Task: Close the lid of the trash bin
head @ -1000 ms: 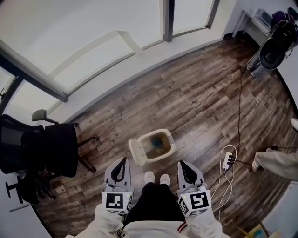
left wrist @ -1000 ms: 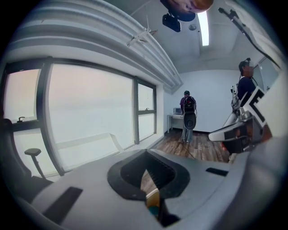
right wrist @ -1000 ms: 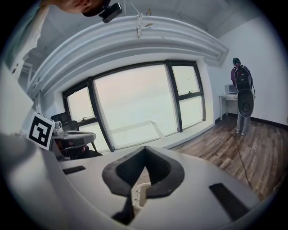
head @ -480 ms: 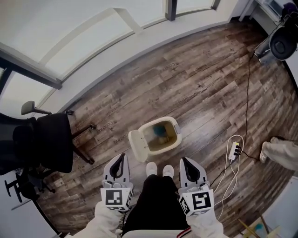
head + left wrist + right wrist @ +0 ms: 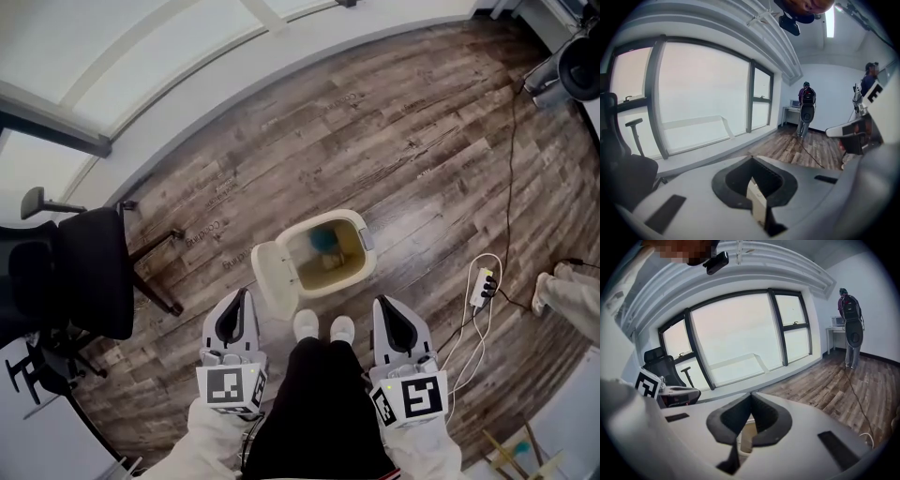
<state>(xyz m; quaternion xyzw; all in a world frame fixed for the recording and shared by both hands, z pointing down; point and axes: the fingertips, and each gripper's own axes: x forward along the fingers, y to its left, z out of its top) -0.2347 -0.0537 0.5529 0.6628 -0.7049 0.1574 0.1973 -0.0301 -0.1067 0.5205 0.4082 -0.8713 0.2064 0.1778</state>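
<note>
The trash bin (image 5: 330, 285) stands open on the wood floor just ahead of the person's shoes (image 5: 306, 325), its mouth facing up and something teal and yellowish blurred inside. Its cream lid (image 5: 272, 279) is thrown out to the bin's left side, hinged along that left edge, with its long axis running roughly away from the person and leaning a little to the right. That puts the lid forward and slightly inward of the left gripper (image 5: 242, 298), whose tip is just short of the lid's near end. The right gripper (image 5: 382, 305) sits off the bin's near right corner, with the whole open mouth between it and the lid. By my reading the left gripper is the nearer one, and the lid needs to swing rightward over the mouth. In the left gripper view the left gripper (image 5: 751, 159) has its jaws brought together at the tip with nothing between them. A cream sliver shows through the gap below, probably the lid, though it is too partial to be sure. In the right gripper view the right gripper (image 5: 751, 395) is likewise drawn together and empty.
</note>
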